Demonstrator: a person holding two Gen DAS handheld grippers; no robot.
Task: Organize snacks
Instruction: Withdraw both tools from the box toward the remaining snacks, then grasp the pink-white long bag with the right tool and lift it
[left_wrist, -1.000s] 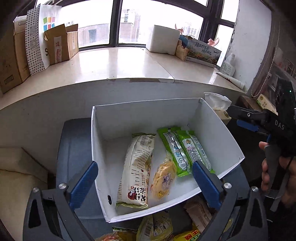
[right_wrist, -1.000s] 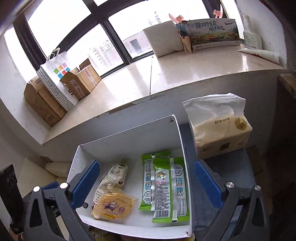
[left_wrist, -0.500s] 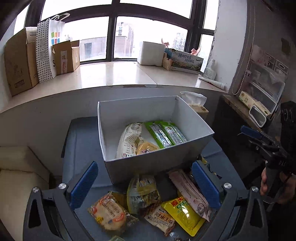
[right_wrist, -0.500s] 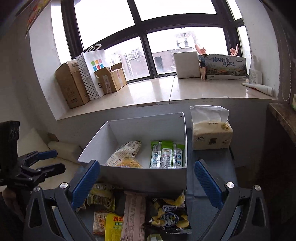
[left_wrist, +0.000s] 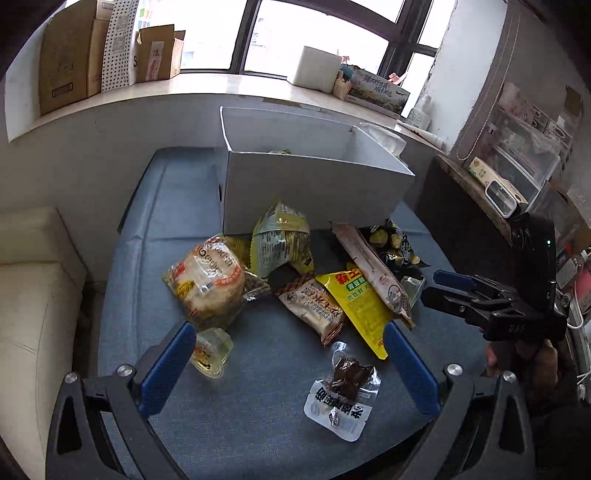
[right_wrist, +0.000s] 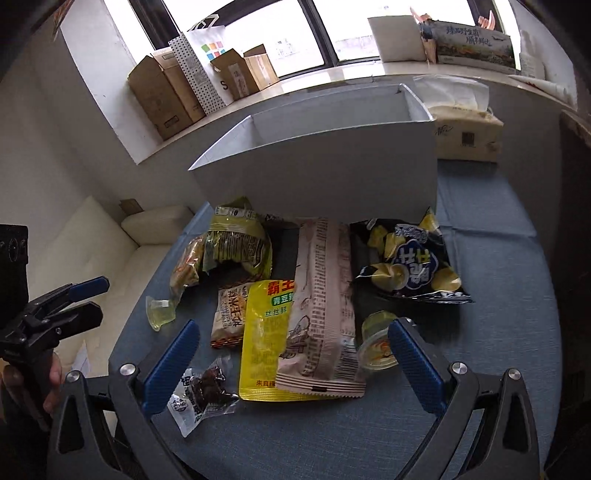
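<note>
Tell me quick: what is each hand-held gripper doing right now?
Left hand-held gripper: open, holding nothing, above the loose snacks.
Right hand-held gripper: open, holding nothing, above the yellow packet.

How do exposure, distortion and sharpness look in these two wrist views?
Left wrist: the windows are blown out, fisheye bends the sill, yet the snack pile is sharp and evenly lit. Right wrist: same overexposed glass, glare on the yellow packet, and dark vignetted corners.

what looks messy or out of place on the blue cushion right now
The snacks lie in a loose, overlapping heap in front of the white box: the long pinkish packet overlaps the yellow packet, and a jelly cup lies tipped on its side. Nothing looks spilled or torn.
</note>
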